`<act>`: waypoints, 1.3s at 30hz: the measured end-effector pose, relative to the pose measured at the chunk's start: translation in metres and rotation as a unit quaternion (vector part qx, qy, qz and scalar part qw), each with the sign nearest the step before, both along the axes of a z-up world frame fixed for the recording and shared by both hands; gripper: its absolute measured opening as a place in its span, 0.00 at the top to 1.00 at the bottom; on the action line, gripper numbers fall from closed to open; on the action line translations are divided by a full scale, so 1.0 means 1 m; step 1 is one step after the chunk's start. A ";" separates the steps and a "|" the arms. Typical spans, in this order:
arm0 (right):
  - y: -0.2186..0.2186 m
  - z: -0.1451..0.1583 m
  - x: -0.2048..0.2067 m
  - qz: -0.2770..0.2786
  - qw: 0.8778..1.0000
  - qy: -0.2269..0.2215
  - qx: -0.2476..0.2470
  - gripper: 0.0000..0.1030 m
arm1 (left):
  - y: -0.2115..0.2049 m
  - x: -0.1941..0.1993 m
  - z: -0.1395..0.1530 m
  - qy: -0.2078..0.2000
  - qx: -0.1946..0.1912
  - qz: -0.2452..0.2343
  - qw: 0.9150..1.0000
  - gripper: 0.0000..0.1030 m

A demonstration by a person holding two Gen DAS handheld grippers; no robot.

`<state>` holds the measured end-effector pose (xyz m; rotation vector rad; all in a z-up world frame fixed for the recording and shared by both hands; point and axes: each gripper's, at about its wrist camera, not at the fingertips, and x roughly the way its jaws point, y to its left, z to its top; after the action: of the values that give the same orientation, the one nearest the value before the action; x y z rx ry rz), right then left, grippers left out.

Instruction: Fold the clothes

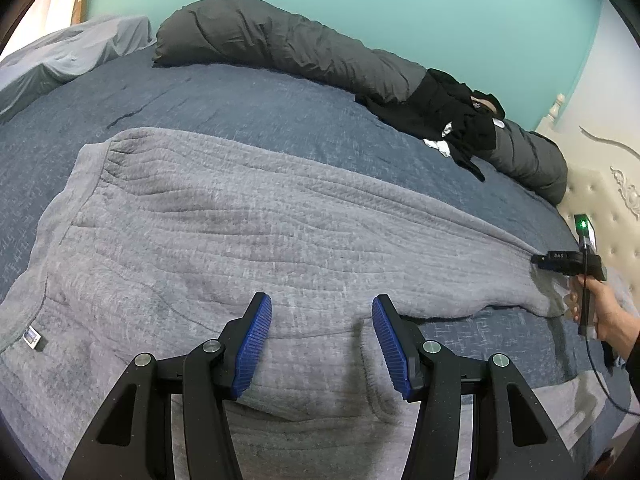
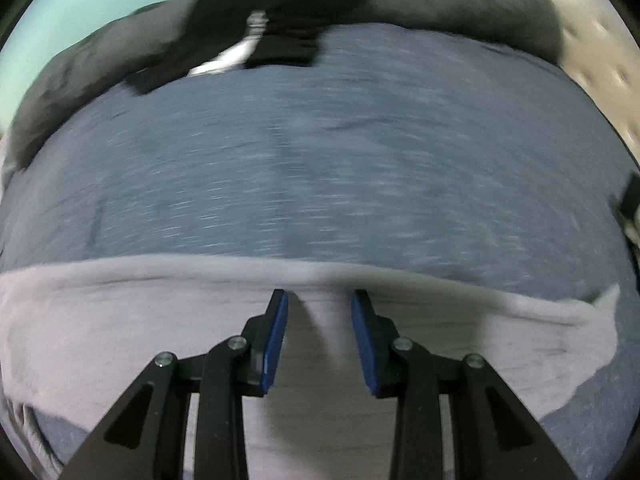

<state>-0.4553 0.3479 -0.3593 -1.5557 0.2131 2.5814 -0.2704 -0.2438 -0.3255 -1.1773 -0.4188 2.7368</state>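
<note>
A grey fleece garment (image 1: 240,220) lies spread across the blue bedspread (image 1: 240,100), with a small label (image 1: 32,336) near its left edge. My left gripper (image 1: 320,300) hovers open over the garment's near part, with nothing between its blue pads. At the far right a hand (image 1: 600,304) holds my right gripper (image 1: 538,260) at the garment's narrow end, and stretch lines in the cloth run towards it. In the blurred right wrist view, my right gripper (image 2: 319,294) has a ridge of the grey garment (image 2: 120,320) pinched between its pads.
A long dark grey rolled duvet (image 1: 300,48) lies along the far side under a teal wall. Black clothes (image 1: 452,116) are heaped on it. A cream tufted headboard (image 1: 600,200) stands at the right, and a pale grey covered heap (image 1: 72,48) at the far left.
</note>
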 end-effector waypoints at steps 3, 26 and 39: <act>0.020 -0.007 -0.007 -0.018 1.000 -0.008 -0.004 0.68 | 0.004 -0.001 -0.001 -0.001 -0.006 -0.002 1.000 0.45; 0.138 0.010 0.077 -0.072 0.997 0.028 -0.012 0.68 | 0.021 -0.001 0.002 0.004 -0.017 -0.013 1.000 0.45; 0.160 0.002 0.072 -0.084 0.996 0.042 0.002 0.56 | 0.039 -0.006 -0.005 -0.001 -0.041 -0.029 0.999 0.45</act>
<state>-0.3837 0.5079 -0.3578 -1.3649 0.3325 2.5157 -0.2760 -0.2044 -0.3310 -1.1919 -0.2713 2.7266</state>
